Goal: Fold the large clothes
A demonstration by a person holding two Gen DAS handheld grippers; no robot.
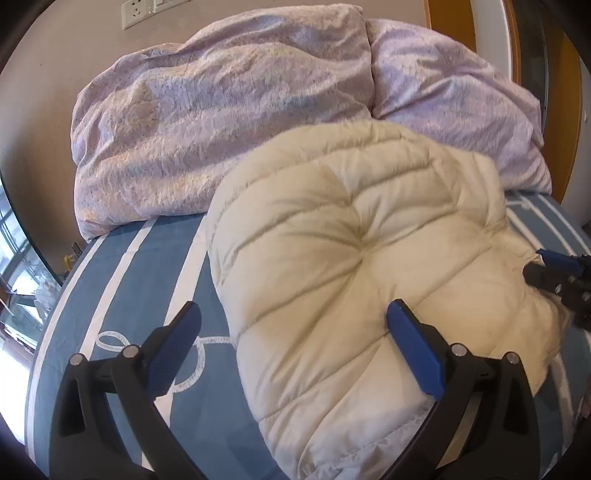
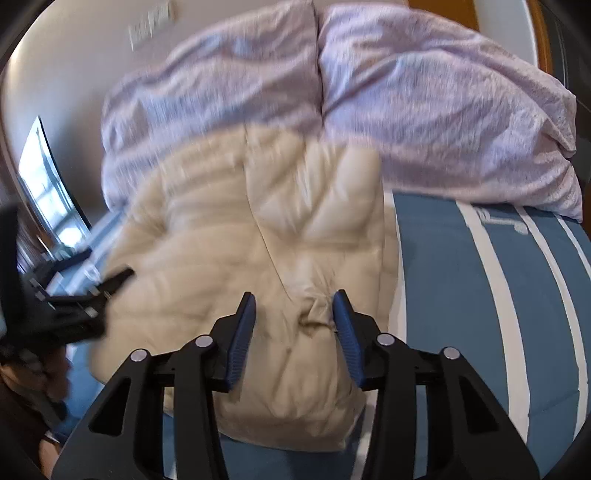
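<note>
Folding is nearly done: jacket [image 1: 354, 280] lies bundled on the bed [image 1: 122, 295] under both my grippers. My left gripper [image 1: 291, 325] gapes wide, holding nothing. My right gripper [image 2: 293, 325] stands half open, straddling a pucker. Next I'd press it flat.

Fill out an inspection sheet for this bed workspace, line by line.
Surface: bed sheet, blue with white stripes.
Job's things: cream puffer jacket, bundled on the sheet, quilted side up.
Clutter: lilac duvet, heaped behind the jacket against the wall.
Grippers: left gripper open, one finger over the sheet, the other at the jacket; right gripper open, a bunched fold of jacket between its fingers, pads not pressing on it.
Cables: nothing seen.
Surroundings: wall socket above the duvet; window at the left; wooden frame at the back.
</note>
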